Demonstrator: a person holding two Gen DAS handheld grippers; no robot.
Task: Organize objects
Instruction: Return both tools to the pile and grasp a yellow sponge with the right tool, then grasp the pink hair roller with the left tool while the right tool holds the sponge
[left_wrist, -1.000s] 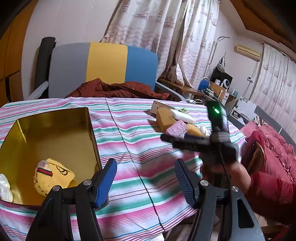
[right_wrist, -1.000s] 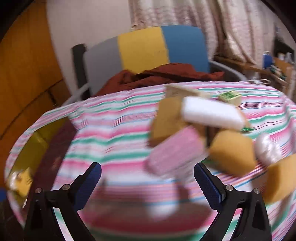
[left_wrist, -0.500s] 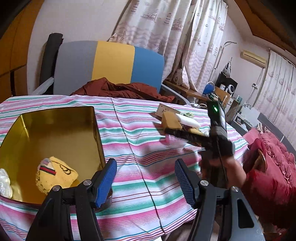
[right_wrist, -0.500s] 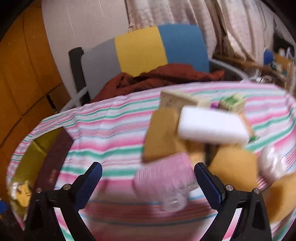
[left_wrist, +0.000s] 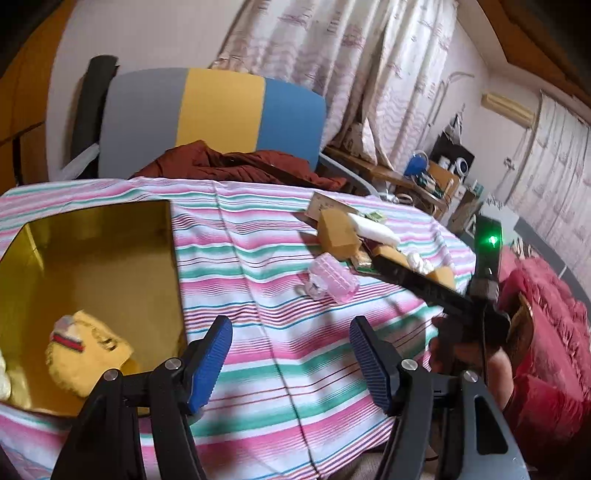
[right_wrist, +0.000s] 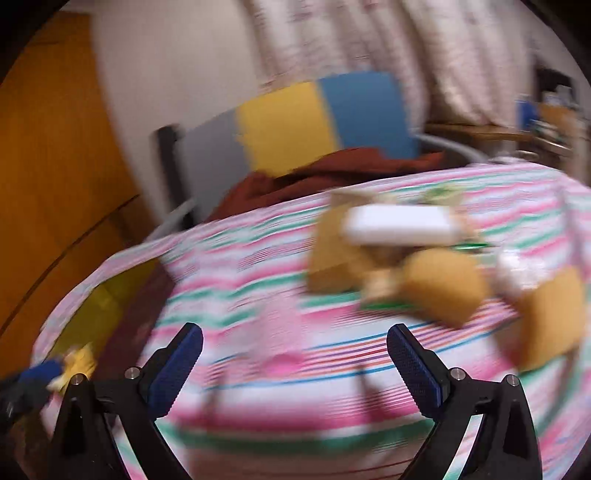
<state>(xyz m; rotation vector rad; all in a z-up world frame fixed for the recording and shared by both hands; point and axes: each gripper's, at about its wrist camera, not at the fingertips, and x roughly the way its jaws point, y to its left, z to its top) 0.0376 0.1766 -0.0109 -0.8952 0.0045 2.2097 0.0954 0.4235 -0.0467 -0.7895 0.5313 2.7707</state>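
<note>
A pink ribbed roller (left_wrist: 334, 278) lies on the striped cloth, just left of a pile of tan sponges (left_wrist: 338, 236) and a white sponge (left_wrist: 373, 230). A gold tin (left_wrist: 92, 266) at the left holds a yellow plush toy (left_wrist: 86, 350). My left gripper (left_wrist: 290, 332) hovers over the cloth near the tin's right wall; its jaws are opening with nothing between them. My right gripper (right_wrist: 293, 343) stands wide open and holds nothing. In its blurred view the pink roller (right_wrist: 280, 328) shows as a smear beyond its fingers. From the left view its black finger (left_wrist: 417, 280) reaches toward the pile.
A chair with a grey, yellow and blue back (left_wrist: 221, 110) and a rust-red cloth (left_wrist: 240, 164) stands behind the table. A person's hand in a red sleeve (left_wrist: 532, 373) holds the right gripper at the table's right edge. Striped cloth lies bare between tin and pile.
The pink roller, earlier up among the pile by the right gripper's fingers, now lies on the cloth nearer the tin. The right gripper has swung left, so the pile sits further right in its view.
</note>
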